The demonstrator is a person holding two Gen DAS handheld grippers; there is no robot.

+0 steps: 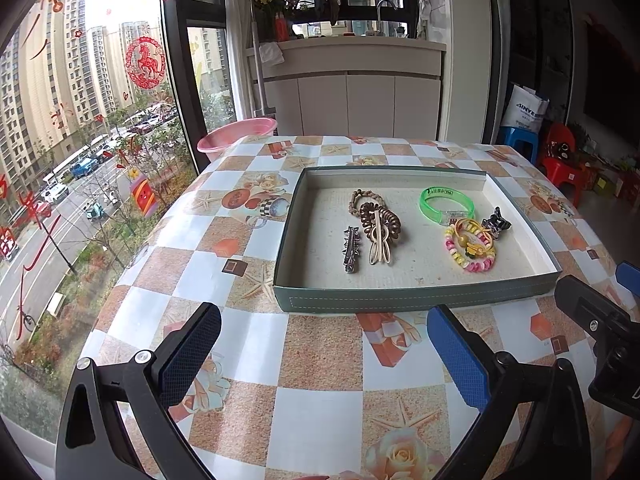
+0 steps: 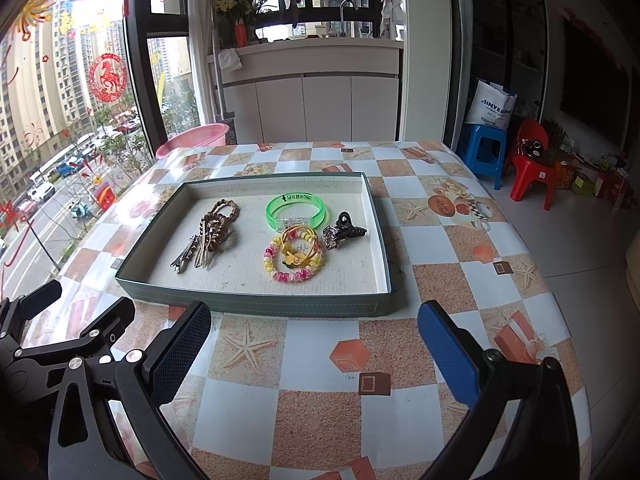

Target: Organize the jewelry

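A table (image 2: 460, 248) covered with a glossy checkered cloth of white and sandy-orange squares, printed with starfish, roses and gift boxes, carries a single thing: a shallow green tray (image 2: 256, 304) with a pale lining (image 1: 320, 220). The tray sits flat on the cloth, toward the far half of the table and nearer the window side in the right wrist view. The near part of the cloth is bare.
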